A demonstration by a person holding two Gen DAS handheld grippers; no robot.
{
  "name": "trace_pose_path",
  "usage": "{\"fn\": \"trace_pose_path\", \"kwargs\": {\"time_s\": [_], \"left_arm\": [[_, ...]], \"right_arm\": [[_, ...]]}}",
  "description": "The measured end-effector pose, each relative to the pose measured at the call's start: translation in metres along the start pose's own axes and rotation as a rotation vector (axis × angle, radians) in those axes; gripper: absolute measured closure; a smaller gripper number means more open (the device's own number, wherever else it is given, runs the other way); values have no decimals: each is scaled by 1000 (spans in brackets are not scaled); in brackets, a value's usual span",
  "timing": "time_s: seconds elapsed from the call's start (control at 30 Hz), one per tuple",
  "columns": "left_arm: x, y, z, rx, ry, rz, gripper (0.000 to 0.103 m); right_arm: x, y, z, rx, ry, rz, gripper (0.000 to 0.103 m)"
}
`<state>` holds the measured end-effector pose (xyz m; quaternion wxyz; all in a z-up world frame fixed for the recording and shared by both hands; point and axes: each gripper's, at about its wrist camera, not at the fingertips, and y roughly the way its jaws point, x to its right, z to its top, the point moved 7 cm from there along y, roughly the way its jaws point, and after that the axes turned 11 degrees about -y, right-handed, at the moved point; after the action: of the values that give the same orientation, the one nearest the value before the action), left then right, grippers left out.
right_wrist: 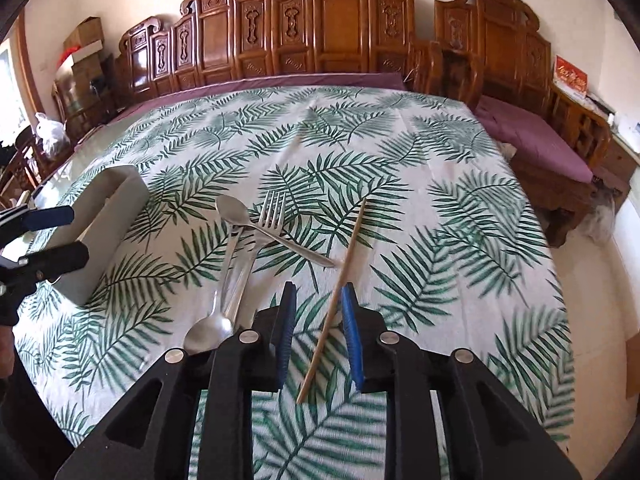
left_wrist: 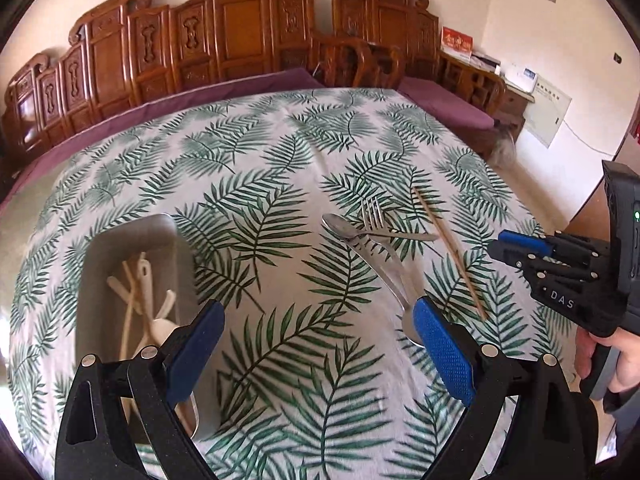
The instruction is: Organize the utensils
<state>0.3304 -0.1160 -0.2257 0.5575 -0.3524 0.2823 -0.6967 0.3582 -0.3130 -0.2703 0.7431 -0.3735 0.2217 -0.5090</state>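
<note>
On the leaf-print tablecloth lie a metal spoon (left_wrist: 340, 226) (right_wrist: 234, 210), a metal fork (left_wrist: 372, 212) (right_wrist: 274, 208) and a second spoon (right_wrist: 208, 334), crossing each other. A wooden chopstick (left_wrist: 448, 248) (right_wrist: 340, 284) lies just right of them. A grey tray (left_wrist: 120, 248) (right_wrist: 108, 216) at the left holds several white plastic utensils (left_wrist: 140, 292). My left gripper (left_wrist: 320, 344) (right_wrist: 68, 236) hangs wide open and empty between tray and cutlery. My right gripper (right_wrist: 318, 332) (left_wrist: 500, 250) stands open a little over the chopstick, which shows in the gap without being pressed.
The table (right_wrist: 360, 120) is edged by purple-cushioned carved wooden benches (right_wrist: 340, 24) at the back and right. A hand (left_wrist: 608, 360) holds the right gripper at the table's right edge. Bare cloth stretches behind the cutlery.
</note>
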Motion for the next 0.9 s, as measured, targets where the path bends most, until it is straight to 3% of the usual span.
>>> {"fn": "trace_pose_path", "kwargs": {"time_s": [0.17, 0.63, 0.9], "left_arm": [[0, 20, -1, -30, -6, 4, 11], [-12, 32, -4, -49, -16, -7, 11], [-26, 24, -5, -39, -44, -17, 11]], "right_arm": [[-5, 28, 16, -16, -49, 60, 66], [-60, 92, 67, -63, -249, 201, 66], [-74, 113, 78, -79, -248, 261, 66]]}}
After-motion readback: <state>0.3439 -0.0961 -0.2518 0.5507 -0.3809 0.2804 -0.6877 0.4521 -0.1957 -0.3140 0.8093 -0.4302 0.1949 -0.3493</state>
